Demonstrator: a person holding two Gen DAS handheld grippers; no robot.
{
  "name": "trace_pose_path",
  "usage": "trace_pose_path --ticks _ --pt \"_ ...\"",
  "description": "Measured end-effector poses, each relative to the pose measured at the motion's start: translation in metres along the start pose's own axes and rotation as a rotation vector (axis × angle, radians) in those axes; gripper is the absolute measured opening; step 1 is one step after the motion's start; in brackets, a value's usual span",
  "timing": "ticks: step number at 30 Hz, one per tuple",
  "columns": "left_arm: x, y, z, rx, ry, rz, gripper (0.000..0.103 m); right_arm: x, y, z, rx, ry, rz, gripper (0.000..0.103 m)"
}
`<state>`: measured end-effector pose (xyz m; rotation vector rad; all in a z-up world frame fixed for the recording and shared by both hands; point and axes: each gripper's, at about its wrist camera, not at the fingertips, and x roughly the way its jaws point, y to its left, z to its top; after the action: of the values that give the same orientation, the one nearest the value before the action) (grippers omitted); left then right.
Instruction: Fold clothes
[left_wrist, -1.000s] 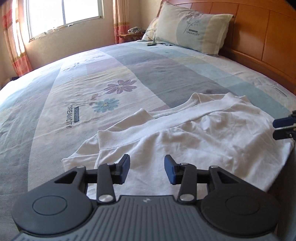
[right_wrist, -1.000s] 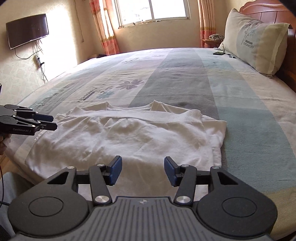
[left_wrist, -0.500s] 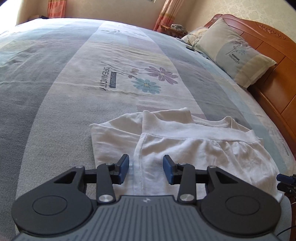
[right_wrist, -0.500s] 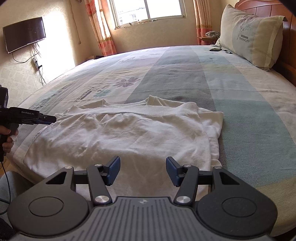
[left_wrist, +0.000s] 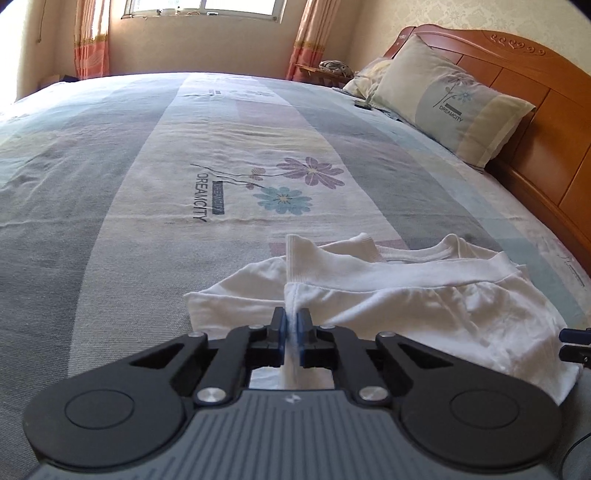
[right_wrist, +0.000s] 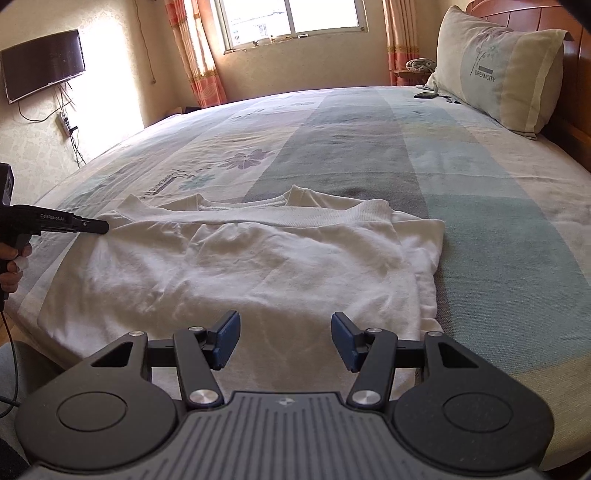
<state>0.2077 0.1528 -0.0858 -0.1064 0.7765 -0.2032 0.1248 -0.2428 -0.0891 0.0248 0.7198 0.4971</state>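
1. The TV (right_wrist: 42, 62) hangs on the wall at ten o'clock from the right gripper's camera, with a power strip (right_wrist: 64, 122) and cords below it.
2. A hand (right_wrist: 11, 266) at nine o'clock in that view holds the left gripper (left_wrist: 291, 325), whose tip meets the shirt's left edge.
3. Seen through its own camera, the left gripper is clenched on a raised fold of the shirt (right_wrist: 236, 266), white cloth pinched between its blue pads (left_wrist: 281, 328).
4. The shirt lies flat on the bed (right_wrist: 369, 147) near the front edge, neck toward twelve o'clock, its hem folded up over the chest.
5. The right gripper (right_wrist: 284, 338) hovers over the shirt's near edge with its jaws apart, grasping nothing.
6. The window (right_wrist: 291, 16) sits at twelve o'clock between orange curtains (right_wrist: 195, 55).
7. A pillow (right_wrist: 498, 70) leans on the wooden headboard (left_wrist: 535, 92) at two o'clock, with a phone (right_wrist: 426, 95) just beside it on the sheet.
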Motion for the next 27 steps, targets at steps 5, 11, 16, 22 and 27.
trace_pose_path --ticks 5,11,16,22,27 --pt "0.003 0.019 -0.005 -0.071 0.017 -0.018 0.002 0.001 -0.003 0.004 -0.003 -0.008 0.002 0.061" --pt "0.01 0.013 0.01 -0.059 0.005 -0.075 0.016 0.001 -0.018 0.023 0.01 -0.041 0.022 0.061" --pt "0.027 0.014 0.009 -0.093 0.048 -0.113 0.019 0.021 -0.052 0.046 0.083 -0.06 0.026 0.061" --pt "0.037 0.014 0.006 -0.119 0.066 -0.152 0.021 0.056 -0.093 0.058 0.187 -0.02 0.027 0.061" --pt "0.042 0.013 0.008 -0.118 0.077 -0.156 0.021 0.08 -0.108 0.056 0.256 0.005 0.057 0.06"
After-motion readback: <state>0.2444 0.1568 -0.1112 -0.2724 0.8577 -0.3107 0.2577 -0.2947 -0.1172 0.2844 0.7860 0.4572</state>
